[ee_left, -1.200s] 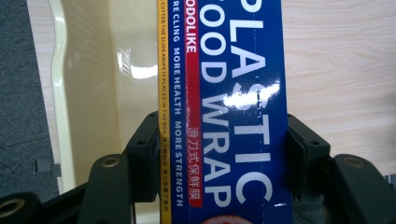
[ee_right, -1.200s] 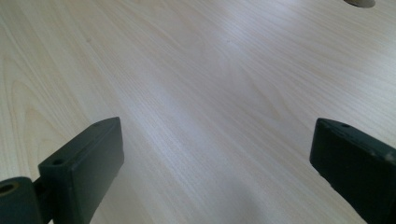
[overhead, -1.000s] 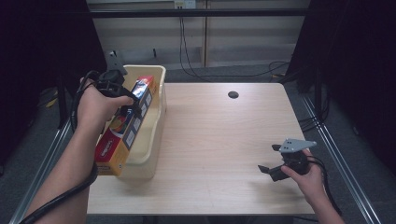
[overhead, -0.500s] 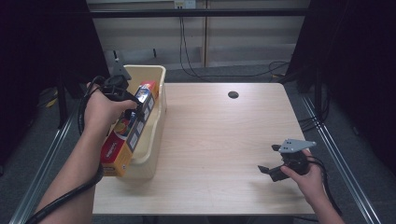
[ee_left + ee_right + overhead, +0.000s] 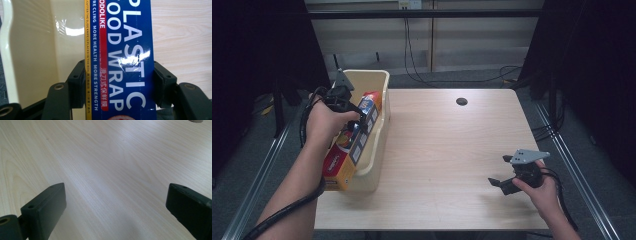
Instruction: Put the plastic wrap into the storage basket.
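Right claw (image 5: 504, 181) — near edge of the tabletop (image 5: 447, 150), jaws spread wide, empty, resting low over bare wood.
Left claw (image 5: 354, 120) — clamped across the width of the plastic wrap box (image 5: 354, 142), both jaws flat on its long sides.
Plastic wrap box — lying lengthwise in the cream bin (image 5: 379, 125) at the tabletop's left edge, far end tilted up.
Handling note — likely best kept parallel to the bin walls, grip held square.
Cable hole (image 5: 461, 101) — far side.

plastic wrap box (image 5: 353, 141) | long, blue-red-yellow | tilted lengthwise inside cream bin (image 5: 379, 150) | table's left edge
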The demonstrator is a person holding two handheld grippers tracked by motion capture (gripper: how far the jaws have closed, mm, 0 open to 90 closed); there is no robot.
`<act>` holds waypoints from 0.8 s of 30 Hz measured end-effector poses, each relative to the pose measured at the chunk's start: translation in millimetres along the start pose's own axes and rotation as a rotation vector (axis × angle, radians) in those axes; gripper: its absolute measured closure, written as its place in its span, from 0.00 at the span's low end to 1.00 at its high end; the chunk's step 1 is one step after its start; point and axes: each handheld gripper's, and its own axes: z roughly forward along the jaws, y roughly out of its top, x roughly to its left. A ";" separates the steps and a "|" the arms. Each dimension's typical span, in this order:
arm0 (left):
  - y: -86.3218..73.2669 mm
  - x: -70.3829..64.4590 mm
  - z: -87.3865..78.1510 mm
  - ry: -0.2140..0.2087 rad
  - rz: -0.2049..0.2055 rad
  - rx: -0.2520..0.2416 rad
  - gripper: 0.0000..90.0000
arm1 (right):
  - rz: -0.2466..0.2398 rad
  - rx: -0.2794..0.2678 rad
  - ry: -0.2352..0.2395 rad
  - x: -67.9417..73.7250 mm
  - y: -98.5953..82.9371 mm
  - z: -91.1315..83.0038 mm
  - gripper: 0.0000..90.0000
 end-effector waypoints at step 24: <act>9.1 7.9 28.4 0.012 -0.033 0.029 0.45 | 0.000 0.000 0.003 -0.3 -1.4 -0.3 0.03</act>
